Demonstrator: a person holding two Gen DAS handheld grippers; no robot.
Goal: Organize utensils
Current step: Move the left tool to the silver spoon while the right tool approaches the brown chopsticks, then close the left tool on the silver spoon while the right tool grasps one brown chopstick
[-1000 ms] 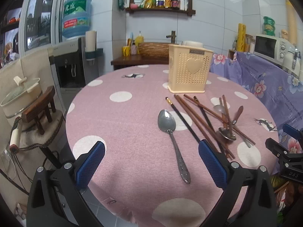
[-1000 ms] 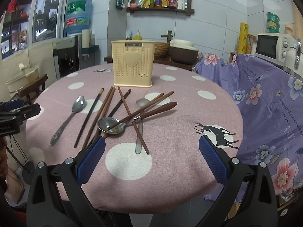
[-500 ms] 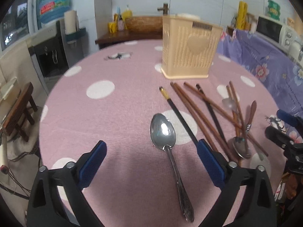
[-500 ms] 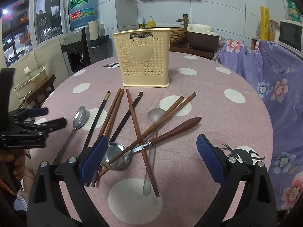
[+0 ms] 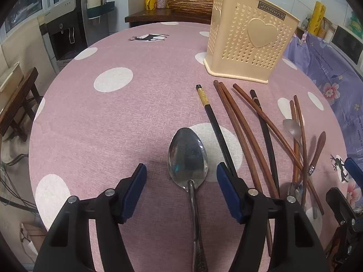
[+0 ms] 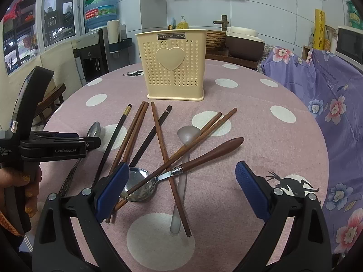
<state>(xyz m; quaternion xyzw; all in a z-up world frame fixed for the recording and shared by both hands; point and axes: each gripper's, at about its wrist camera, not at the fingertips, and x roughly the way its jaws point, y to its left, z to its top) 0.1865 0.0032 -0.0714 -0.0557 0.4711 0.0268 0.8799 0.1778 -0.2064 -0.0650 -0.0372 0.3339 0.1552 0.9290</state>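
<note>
A steel spoon [image 5: 187, 156] lies on the pink dotted tablecloth [image 5: 113, 113], bowl away from me. My left gripper [image 5: 181, 176] hangs over it with the bowl's neck between the jaws. The jaws are closing, and both blue pads [image 5: 138, 181] stand clear of the metal. To the right lie a black chopstick [image 5: 215, 122] and brown chopsticks [image 5: 238, 122]. My right gripper [image 6: 181, 188] is open above a wooden-handled spoon [image 6: 211, 154], crossed brown chopsticks [image 6: 133, 133] and a translucent spoon [image 6: 188, 133]. A cream perforated holder [image 6: 173, 68] stands upright behind them.
A person's hand [image 6: 22, 181] grips the left gripper's handle at the left. A purple floral cloth [image 6: 329, 95] covers furniture at the right. A water dispenser [image 5: 68, 29] and a wooden stool [image 5: 15, 99] stand beyond the table's left edge.
My left gripper has moved forward and tipped down over the steel spoon, and its jaws have narrowed around the bowl. My right gripper came closer over the pile, then held still.
</note>
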